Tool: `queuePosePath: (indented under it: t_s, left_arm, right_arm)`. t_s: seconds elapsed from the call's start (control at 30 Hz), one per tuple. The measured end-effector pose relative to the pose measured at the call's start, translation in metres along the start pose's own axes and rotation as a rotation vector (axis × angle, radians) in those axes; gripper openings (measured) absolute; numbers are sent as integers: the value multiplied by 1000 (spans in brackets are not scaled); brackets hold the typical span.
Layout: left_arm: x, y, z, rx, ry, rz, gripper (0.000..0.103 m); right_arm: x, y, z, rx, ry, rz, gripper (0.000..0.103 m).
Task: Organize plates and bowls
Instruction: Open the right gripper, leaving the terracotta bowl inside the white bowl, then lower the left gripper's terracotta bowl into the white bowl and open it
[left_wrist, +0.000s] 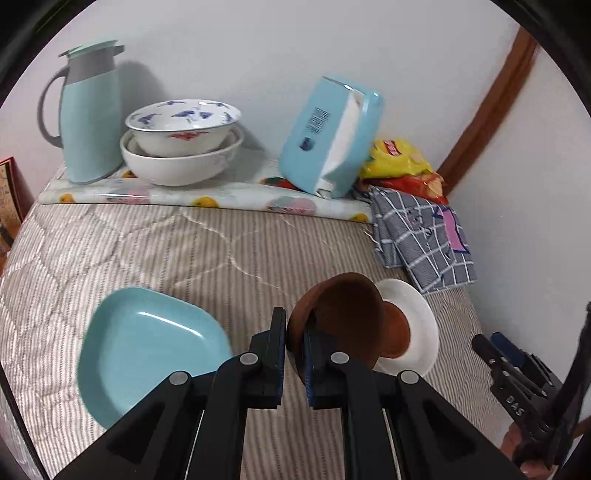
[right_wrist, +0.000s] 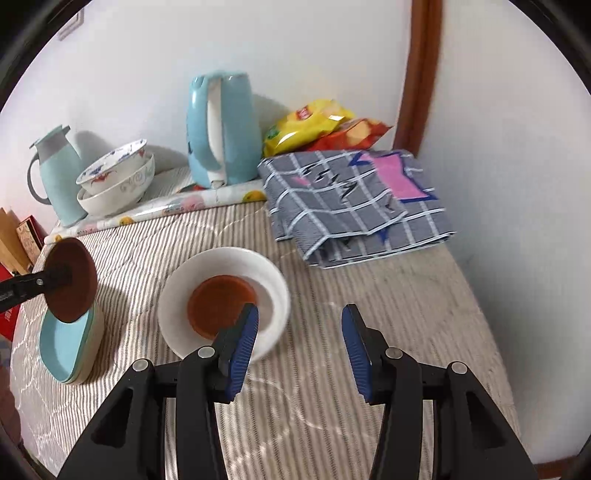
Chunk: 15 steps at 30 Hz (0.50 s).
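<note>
Over the striped bed (right_wrist: 332, 332) we've got the left hand-held gripper (left_wrist: 294, 328) clenched on a brown bowl's (left_wrist: 343, 314) rim, bowl tilted and held up off the bedding, above the teal plate (left_wrist: 147, 347). Right hand-held gripper (right_wrist: 300, 328) is released, jaws apart w/ nothing between them, just beside the white plate (right_wrist: 221, 266), which has another brown bowl (right_wrist: 218, 299) sitting in it. Two stacked white bowls (left_wrist: 181, 147) sit in back next to the jug (left_wrist: 88, 110), well apart from the plates.
</note>
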<state>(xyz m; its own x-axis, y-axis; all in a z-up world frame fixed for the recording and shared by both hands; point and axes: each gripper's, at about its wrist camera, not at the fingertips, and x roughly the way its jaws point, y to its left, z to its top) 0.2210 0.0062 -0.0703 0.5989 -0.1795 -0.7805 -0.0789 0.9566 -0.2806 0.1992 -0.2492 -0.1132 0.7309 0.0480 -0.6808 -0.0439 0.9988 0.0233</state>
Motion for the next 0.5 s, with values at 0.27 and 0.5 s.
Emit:
queuePosePath:
  t_s: [0.27,0.5]
  left_arm:
    - [24,-41,-6,58,47,-21,9]
    - [50,-70,-8,101,86,-23,9]
  right_arm:
    - [-16,-42,-18,43,-31,-44,47]
    - [-16,-66,-36,86,-40,-96,47]
